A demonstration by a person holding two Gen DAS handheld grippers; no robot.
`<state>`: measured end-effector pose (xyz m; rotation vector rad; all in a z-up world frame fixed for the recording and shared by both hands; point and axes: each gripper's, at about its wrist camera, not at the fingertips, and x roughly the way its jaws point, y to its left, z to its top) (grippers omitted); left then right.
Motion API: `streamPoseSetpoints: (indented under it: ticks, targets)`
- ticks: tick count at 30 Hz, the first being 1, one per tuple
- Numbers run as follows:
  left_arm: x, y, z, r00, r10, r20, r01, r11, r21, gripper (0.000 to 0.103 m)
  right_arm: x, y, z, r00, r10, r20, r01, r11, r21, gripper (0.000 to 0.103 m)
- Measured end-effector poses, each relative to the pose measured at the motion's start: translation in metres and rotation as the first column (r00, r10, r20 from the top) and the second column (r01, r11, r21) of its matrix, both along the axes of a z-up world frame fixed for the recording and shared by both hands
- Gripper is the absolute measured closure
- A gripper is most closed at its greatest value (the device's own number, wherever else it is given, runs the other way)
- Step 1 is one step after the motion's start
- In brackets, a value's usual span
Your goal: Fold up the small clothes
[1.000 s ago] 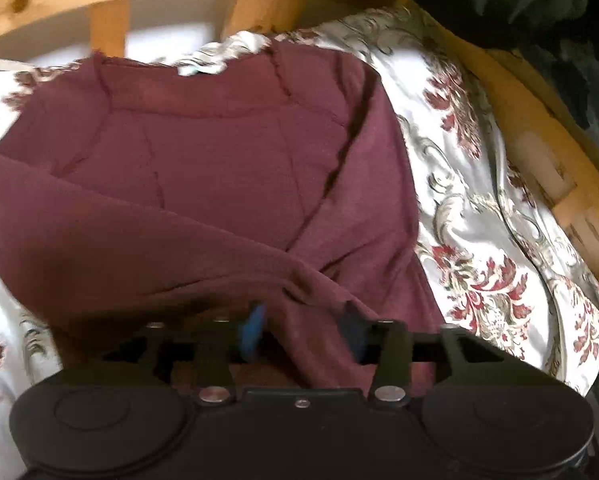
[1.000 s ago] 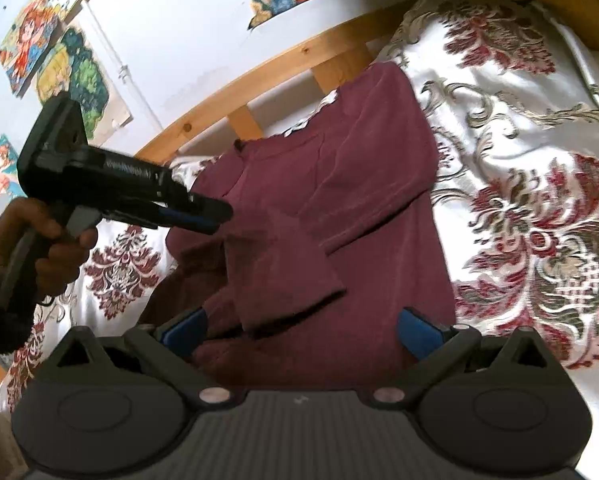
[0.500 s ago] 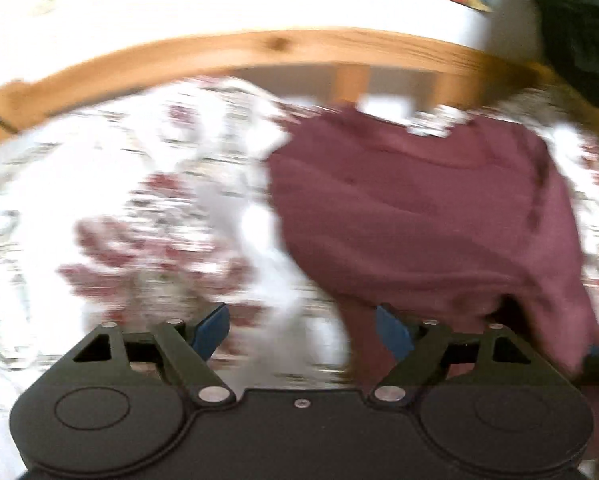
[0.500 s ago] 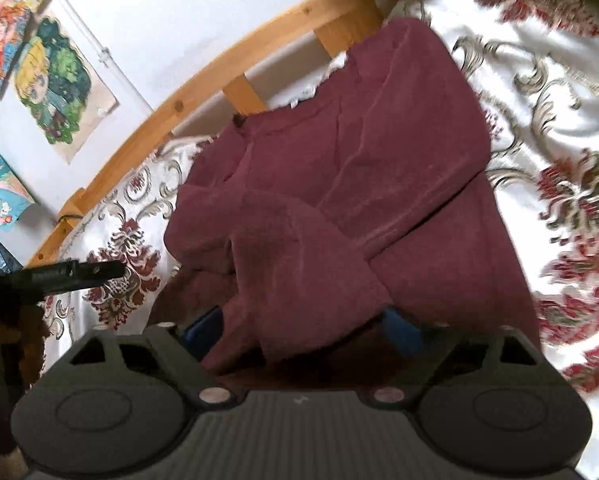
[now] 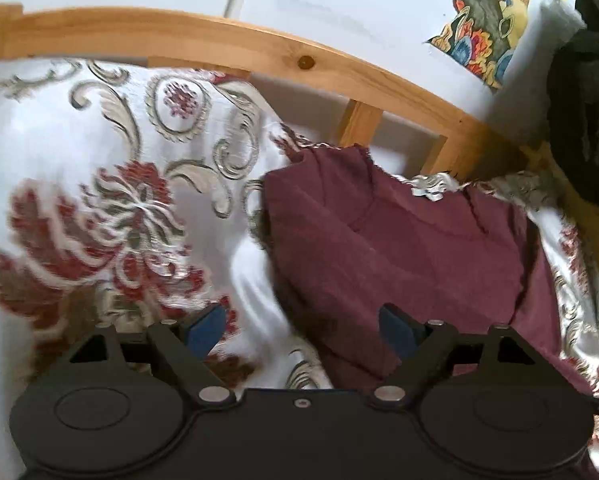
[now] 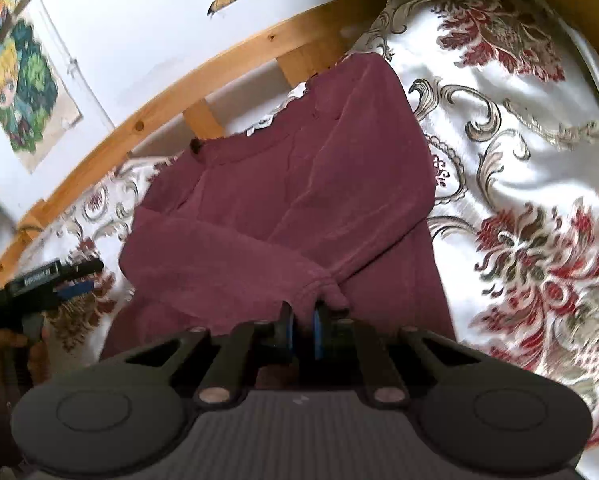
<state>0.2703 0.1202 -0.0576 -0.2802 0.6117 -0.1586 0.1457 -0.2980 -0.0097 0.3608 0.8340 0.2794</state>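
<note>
A small maroon long-sleeved top lies on the floral bedspread with both sleeves folded across its body. My right gripper is shut on the cuff of the sleeve that lies across the front. My left gripper is open and empty, just above the bedspread at the top's left edge. The left gripper also shows at the left in the right wrist view, apart from the top.
A wooden bed rail with slats runs behind the top. A dark bundle of cloth sits at the far right. Posters hang on the white wall. Floral bedspread lies left of the top.
My left gripper let go of the sleeve, opened and drew away to the left. My right gripper closed on the sleeve cuff.
</note>
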Motion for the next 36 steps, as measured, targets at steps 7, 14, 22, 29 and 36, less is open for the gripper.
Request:
streamPoseSetpoints:
  ticks: [7,14,22,29,36]
  targets:
    - [0.004,-0.003,-0.021,0.994,-0.108,0.034,0.108,0.994,0.004,0.028,0.036,0.033,0.055,0.972,0.223,-0.078,-0.236,0.923,-0.303,0.057]
    - [0.016,0.010,-0.037,0.992,-0.129,0.011,0.129,0.976,-0.174,0.032,0.142,0.141,0.109,0.800,0.560,-0.217,-0.599,0.716,-0.359,0.045]
    - [0.021,0.021,-0.051,0.990,-0.136,0.035,0.140,0.954,-0.263,0.032,0.228,0.276,0.066,0.679,0.702,-0.216,-0.728,0.605,-0.322,0.046]
    - [0.018,0.029,-0.055,0.990,-0.134,0.050,0.143,0.942,-0.302,0.034,0.265,0.310,0.028,0.702,0.697,-0.146,-0.694,0.625,-0.357,0.047]
    - [0.016,0.034,-0.057,0.990,-0.131,0.056,0.143,0.934,-0.328,0.044,0.277,0.296,-0.003,0.696,0.699,-0.167,-0.711,0.637,-0.296,0.083]
